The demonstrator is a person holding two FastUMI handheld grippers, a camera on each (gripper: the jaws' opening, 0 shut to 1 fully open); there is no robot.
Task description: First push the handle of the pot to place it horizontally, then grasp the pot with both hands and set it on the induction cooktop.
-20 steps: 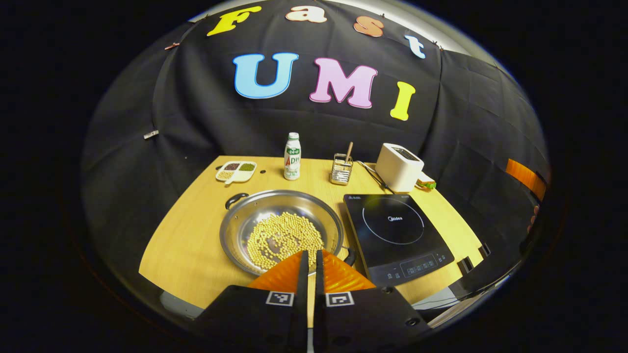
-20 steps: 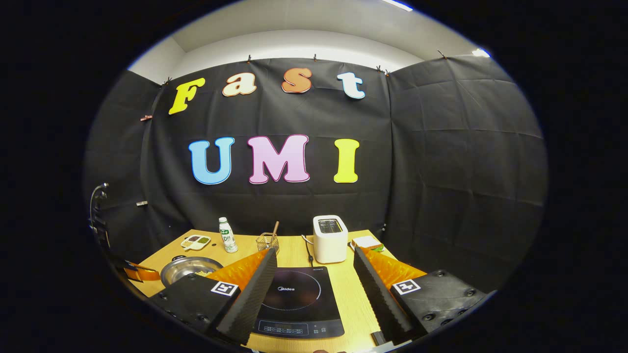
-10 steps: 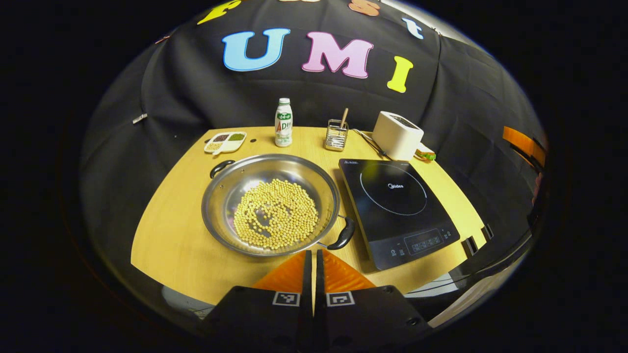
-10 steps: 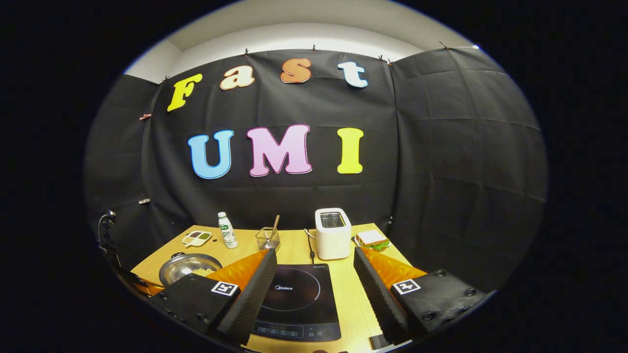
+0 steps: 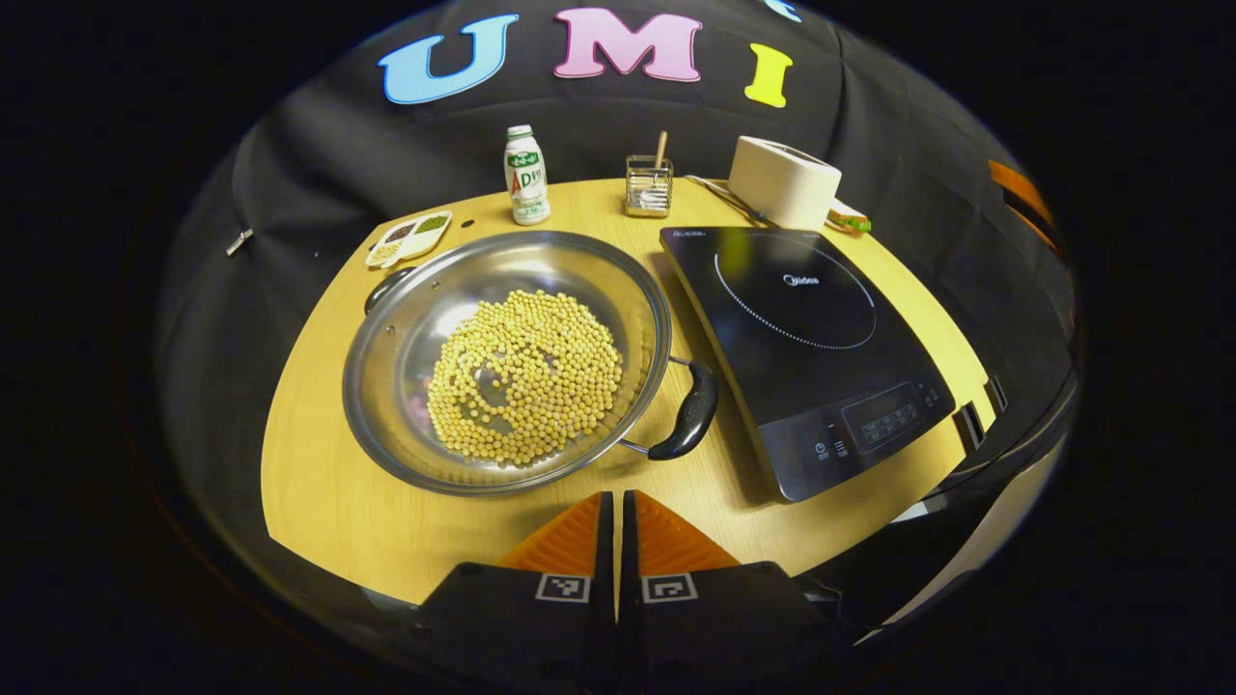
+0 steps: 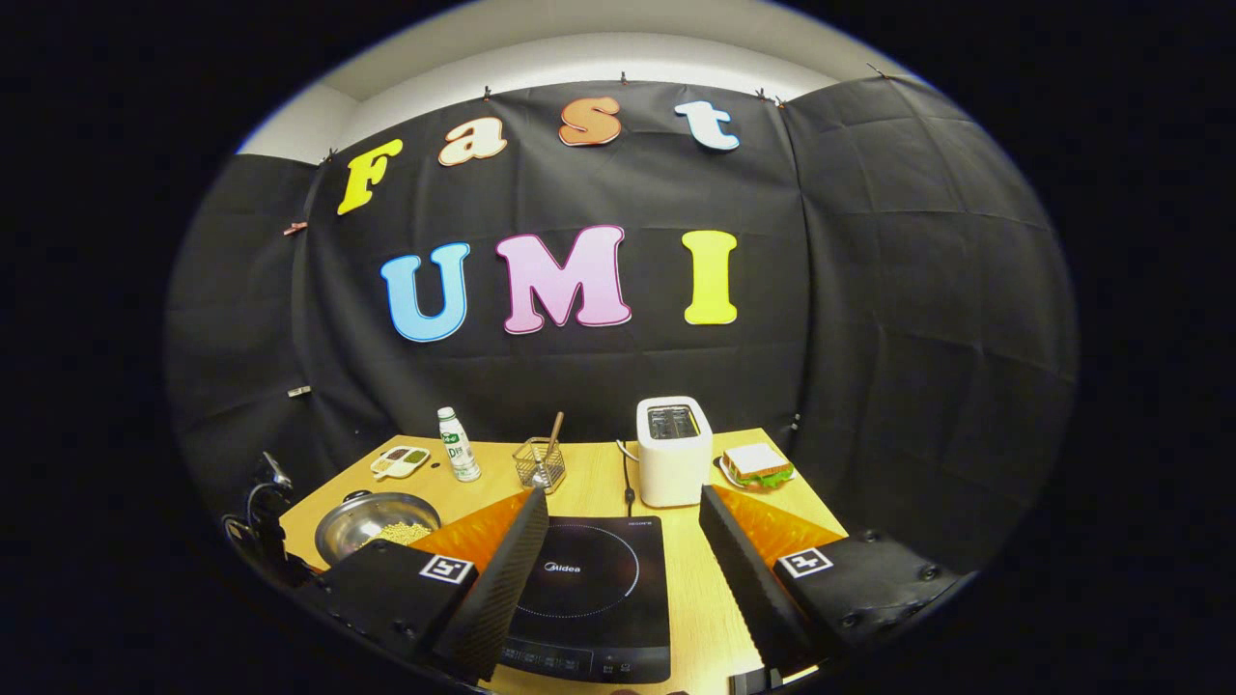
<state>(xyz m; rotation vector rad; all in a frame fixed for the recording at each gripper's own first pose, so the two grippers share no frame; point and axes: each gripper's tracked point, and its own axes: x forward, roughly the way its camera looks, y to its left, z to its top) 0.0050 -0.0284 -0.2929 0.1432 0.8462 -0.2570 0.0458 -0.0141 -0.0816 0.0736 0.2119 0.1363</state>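
Observation:
A wide steel pot full of pale beans sits on the wooden table left of the black induction cooktop. One black pot handle points to the near right, the other handle to the far left. My left gripper is shut with nothing in it, just in front of the pot's near rim and left of the near handle. In the right gripper view, my right gripper stands open above the near part of the cooktop, with the pot off to its left.
At the back of the table stand a white bottle, a wire holder, a white toaster and a divided dish. A sandwich on a plate lies right of the toaster.
The left gripper has risen and tilted down over the table, so the pot and cooktop look larger and the near handle stands free of the fingers. The right gripper has barely shifted.

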